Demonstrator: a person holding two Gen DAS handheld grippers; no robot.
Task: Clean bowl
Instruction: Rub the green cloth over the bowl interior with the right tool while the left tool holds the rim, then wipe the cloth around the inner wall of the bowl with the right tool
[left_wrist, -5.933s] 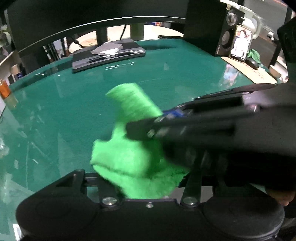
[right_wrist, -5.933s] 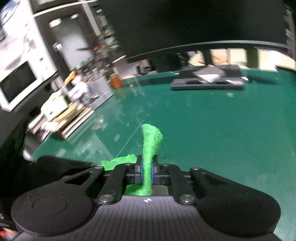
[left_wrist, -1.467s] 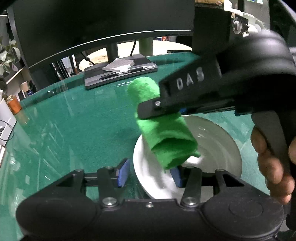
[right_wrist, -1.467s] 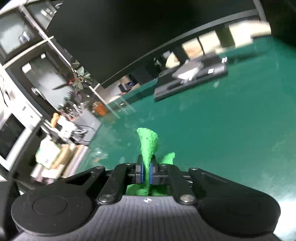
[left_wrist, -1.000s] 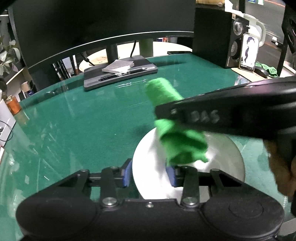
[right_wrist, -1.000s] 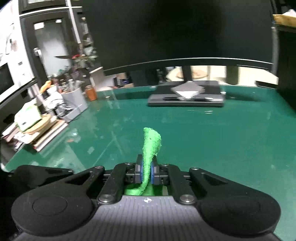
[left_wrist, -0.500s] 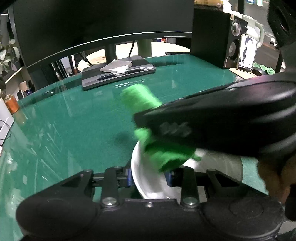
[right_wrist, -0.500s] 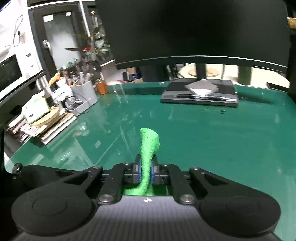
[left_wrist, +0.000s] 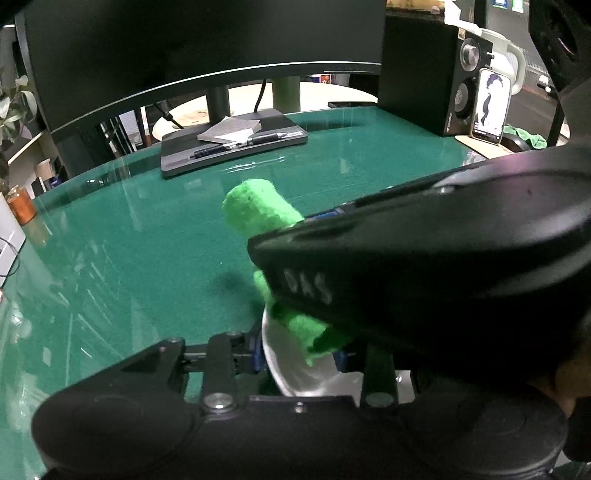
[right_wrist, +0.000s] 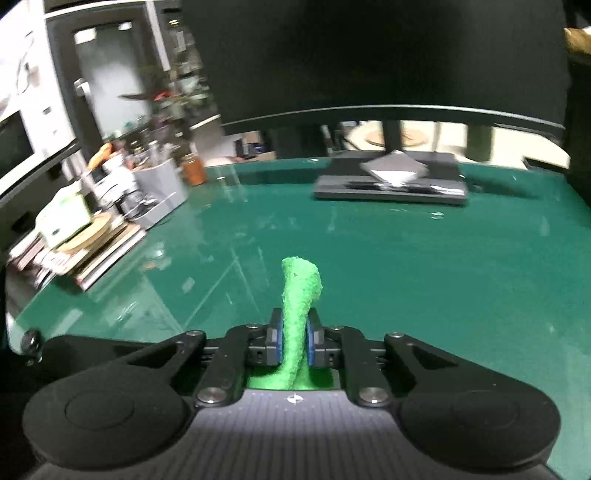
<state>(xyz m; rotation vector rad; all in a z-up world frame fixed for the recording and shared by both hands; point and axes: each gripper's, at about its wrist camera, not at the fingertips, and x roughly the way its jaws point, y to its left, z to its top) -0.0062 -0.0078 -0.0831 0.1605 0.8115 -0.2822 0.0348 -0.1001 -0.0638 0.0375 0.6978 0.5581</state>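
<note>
A white bowl (left_wrist: 295, 365) rests on the green glass table, mostly hidden behind the right gripper. My left gripper (left_wrist: 297, 356) is shut on the bowl's near left rim, one blue pad outside the wall and one inside. The right gripper's black body (left_wrist: 424, 266) reaches across the bowl from the right. It is shut on a rolled bright green cloth (left_wrist: 255, 206). The cloth's lower end presses on the bowl's left edge. In the right wrist view the cloth (right_wrist: 299, 291) sticks up from my right gripper (right_wrist: 295, 343), and the bowl is out of sight.
A monitor stand base (left_wrist: 232, 147) with a notepad and pens sits at the back of the table (left_wrist: 129, 240). A speaker (left_wrist: 436, 92) and phone (left_wrist: 491, 107) stand back right. Stacked books (right_wrist: 74, 251) and a grey organiser (right_wrist: 155, 195) line the left edge.
The right gripper has swept the cloth leftward across the bowl to its left edge. The left fingers have narrowed onto the bowl's rim.
</note>
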